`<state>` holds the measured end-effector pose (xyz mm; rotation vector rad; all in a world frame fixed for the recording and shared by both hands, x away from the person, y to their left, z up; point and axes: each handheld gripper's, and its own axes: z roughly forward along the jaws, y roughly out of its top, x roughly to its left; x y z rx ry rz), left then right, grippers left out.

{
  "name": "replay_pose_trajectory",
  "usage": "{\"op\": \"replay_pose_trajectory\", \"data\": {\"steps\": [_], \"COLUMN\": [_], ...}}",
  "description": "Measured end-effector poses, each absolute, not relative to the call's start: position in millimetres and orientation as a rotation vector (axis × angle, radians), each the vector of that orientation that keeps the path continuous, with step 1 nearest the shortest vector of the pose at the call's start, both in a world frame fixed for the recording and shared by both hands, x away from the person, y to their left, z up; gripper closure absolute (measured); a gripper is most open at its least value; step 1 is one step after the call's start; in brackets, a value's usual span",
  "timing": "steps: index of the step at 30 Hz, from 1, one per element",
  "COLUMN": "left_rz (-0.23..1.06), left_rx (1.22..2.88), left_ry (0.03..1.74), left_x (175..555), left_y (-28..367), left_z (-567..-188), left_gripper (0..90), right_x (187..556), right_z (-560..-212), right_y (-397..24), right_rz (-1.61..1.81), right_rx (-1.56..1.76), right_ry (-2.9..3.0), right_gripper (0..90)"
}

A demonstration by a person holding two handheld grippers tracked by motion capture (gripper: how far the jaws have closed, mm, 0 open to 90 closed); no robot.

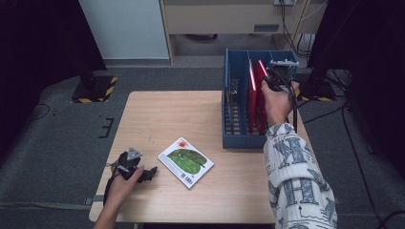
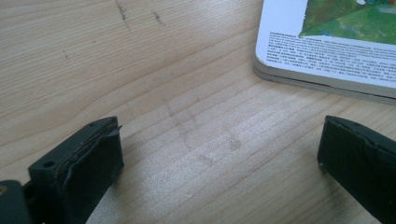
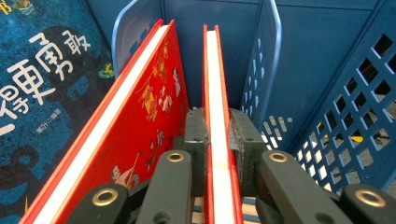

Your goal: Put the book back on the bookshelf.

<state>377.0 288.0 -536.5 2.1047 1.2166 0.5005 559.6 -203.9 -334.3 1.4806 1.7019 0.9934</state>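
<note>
A blue slotted file rack [image 1: 229, 114] stands at the table's back right. In its middle slot stand two red books, one leaning [image 3: 140, 107] and one upright [image 3: 217, 70]. My right gripper [image 3: 218, 135] is shut on the upright red book's top edge, with a pad pressing on each cover; in the high view this gripper [image 1: 270, 78] is above the rack. A white book with a green leaf cover [image 1: 186, 161] lies flat near the table's front. My left gripper [image 1: 152, 171] rests on the table just left of it, open, with bare wood between the jaws [image 2: 219, 154]. The leaf book's corner [image 2: 327, 51] lies beyond its jaws.
A dark blue book with white characters [image 3: 42, 93] stands in the slot left of the red books. A blue divider [image 3: 266, 70] and perforated wall [image 3: 355, 102] bound the right side. The wooden table [image 1: 172, 119] ends close behind the rack.
</note>
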Motion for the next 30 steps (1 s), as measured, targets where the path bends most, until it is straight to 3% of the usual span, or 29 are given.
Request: {"op": "replay_pose_trajectory", "data": {"steps": [20, 30], "left_rz": [0.499, 0.498], "left_rx": [2.106, 2.102], "left_ry": [1.212, 1.212], "left_x": [377, 377], "left_y": [287, 286], "left_z": [-537, -537], "left_gripper": [0.0, 0.0], "right_x": [553, 544], "right_z": [-330, -327], "right_y": [-204, -203], "right_rz": [1.072, 1.111], "right_rx": [1.46, 1.426], "right_ry": [1.729, 1.758], "right_gripper": [71.6, 73.8]}}
